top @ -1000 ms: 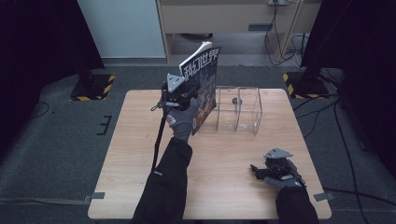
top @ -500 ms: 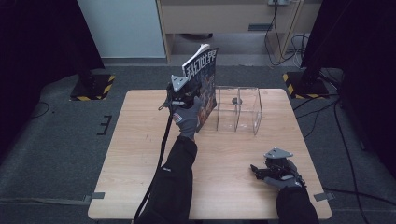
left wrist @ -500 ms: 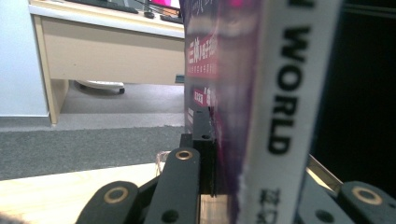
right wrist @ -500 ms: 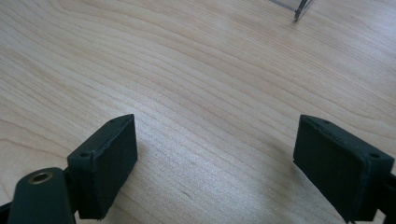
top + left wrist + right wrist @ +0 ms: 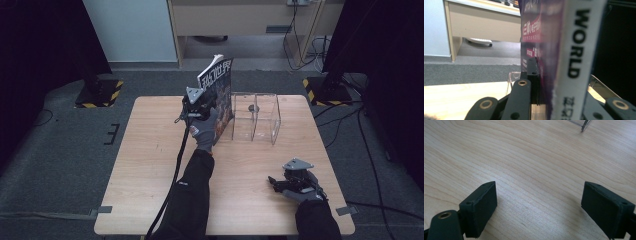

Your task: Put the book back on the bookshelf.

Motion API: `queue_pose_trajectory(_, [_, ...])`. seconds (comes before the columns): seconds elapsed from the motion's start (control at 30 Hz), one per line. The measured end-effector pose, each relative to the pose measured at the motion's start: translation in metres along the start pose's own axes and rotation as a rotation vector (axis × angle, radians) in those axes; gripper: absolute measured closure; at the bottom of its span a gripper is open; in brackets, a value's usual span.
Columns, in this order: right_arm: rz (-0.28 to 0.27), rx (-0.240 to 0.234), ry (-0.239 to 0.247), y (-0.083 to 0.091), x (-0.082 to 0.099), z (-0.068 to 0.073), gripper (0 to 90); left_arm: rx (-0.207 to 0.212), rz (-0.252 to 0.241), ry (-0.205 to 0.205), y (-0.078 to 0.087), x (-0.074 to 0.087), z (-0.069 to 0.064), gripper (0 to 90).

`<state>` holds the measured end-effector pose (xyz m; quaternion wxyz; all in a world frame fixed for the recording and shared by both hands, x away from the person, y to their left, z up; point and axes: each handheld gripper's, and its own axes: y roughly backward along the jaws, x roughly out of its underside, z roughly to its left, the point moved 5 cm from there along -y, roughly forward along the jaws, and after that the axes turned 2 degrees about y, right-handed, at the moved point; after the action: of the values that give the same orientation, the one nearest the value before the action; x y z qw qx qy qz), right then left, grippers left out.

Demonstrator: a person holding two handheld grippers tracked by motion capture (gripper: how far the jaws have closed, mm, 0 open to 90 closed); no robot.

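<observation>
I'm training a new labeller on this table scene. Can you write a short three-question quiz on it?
1. True or false: the left gripper is clamped on a magazine.
2. What do the right gripper jaws hold? A) the clear box B) nothing C) a cable
3. On which side of the clear box does the magazine stand in the high view?

Key:
1. True; it stands upright in the jaws.
2. B; they stand open over the bare table.
3. Its left side, at the box's left end.
</observation>
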<state>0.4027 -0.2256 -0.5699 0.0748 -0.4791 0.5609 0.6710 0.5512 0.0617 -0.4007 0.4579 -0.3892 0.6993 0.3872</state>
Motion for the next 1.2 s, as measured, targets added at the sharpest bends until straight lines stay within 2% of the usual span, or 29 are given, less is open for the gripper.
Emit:
queue_pose_trajectory(0.13, [0.001, 0.0, -0.002, 0.0, 0.0, 0.0, 13.3, -0.009, -0.015, -0.007, -0.001, 0.005, 0.0, 81.7])
queue_pose_trajectory(0.37, [-0.002, 0.003, 0.006, 0.0, 0.0, 0.0, 13.3, -0.001, -0.022, 0.011, -0.005, 0.012, 0.001, 81.6])
queue_pose_trajectory(0.73, [-0.006, 0.006, 0.008, 0.0, 0.0, 0.0, 13.3, 0.0, -0.01, 0.024, -0.01, 0.029, 0.003, 81.5])
queue_pose_trajectory(1.03, [-0.006, 0.008, 0.008, 0.0, 0.0, 0.0, 13.3, 0.008, -0.005, 0.023, -0.006, 0.037, 0.008, 81.0])
queue_pose_trajectory(1.2, [-0.004, 0.007, 0.007, 0.0, 0.0, 0.0, 13.2, 0.001, 0.004, 0.026, 0.0, 0.041, 0.015, 80.5])
